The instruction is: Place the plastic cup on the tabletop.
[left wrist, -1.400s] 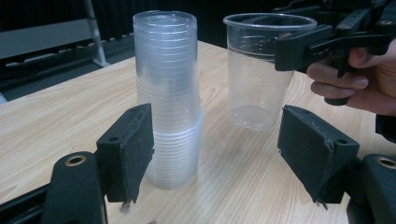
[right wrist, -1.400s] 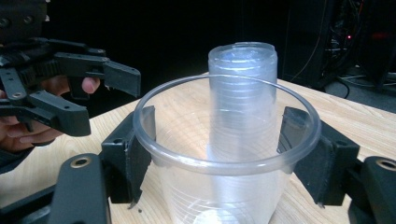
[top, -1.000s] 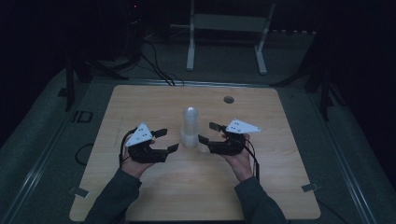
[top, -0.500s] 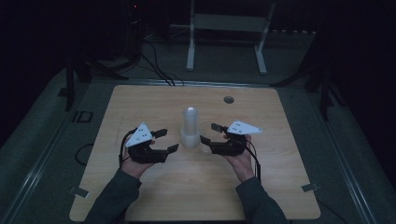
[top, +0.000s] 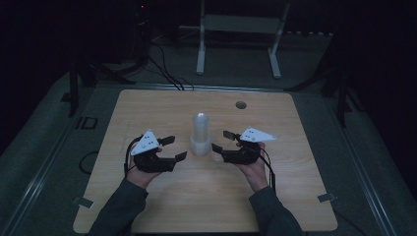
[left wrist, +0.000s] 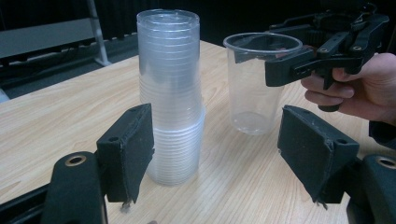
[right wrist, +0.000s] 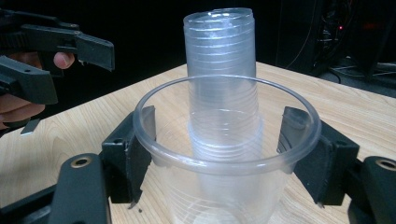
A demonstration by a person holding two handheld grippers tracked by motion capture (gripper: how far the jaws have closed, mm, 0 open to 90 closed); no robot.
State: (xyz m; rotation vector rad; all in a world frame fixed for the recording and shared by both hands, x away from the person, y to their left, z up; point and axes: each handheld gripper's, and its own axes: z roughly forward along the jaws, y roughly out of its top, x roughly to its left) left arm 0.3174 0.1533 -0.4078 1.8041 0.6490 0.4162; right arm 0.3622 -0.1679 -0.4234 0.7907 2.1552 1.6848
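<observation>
Dark room all around, and in the middle sits a light wooden table (top: 147,113) with a small round hole (top: 241,104) near its far edge. A tall stack of clear plastic cups (top: 200,134) stands upright in the middle of the table.

Just to the right of the stack stands one single clear plastic cup (left wrist: 258,84), right way up on the wood. The right gripper (top: 219,141) has its two black jaws wide apart, one on each side of this cup near the rim. The cup fits between them, but I cannot tell if they touch it.

The left gripper (top: 174,148) sits on the other side of the stack. Its jaws are wide apart too and hold nothing. The stack stands just past them.
</observation>
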